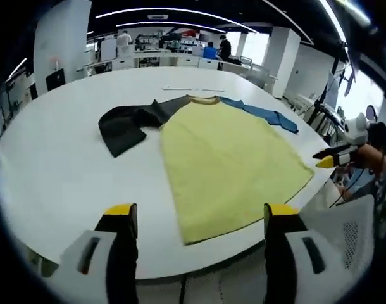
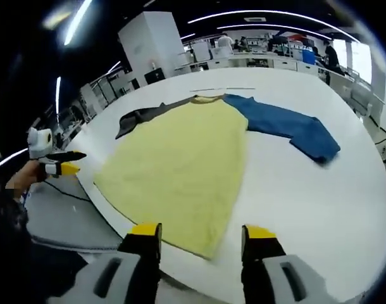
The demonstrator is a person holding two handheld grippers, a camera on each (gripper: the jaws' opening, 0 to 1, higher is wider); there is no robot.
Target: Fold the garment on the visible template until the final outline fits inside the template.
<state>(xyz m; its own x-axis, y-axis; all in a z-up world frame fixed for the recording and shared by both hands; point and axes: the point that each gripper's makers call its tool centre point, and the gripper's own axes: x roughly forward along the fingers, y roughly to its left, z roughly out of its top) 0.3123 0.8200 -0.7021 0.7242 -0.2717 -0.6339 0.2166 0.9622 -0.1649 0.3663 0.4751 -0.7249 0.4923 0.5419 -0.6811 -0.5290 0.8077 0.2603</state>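
Bare white table (image 1: 60,171) lies open all around the flat garment (image 1: 228,161).

Soft matt cloth throughout the yellow-bodied garment (image 1: 228,166), laid flat with faint creases; likewise matt on its dark grey sleeve (image 1: 126,123) toward 9 o'clock and its blue sleeve (image 2: 288,126) toward 2 o'clock, the blue looking a little coarser. Smooth, faintly glossy white on the large rounded tabletop (image 1: 60,183), catching ceiling light. Hard plastic look on the left hand-held gripper (image 1: 196,218) and right hand-held gripper (image 2: 201,235): pale grey bodies, black jaws, yellow tips, dull sheen.
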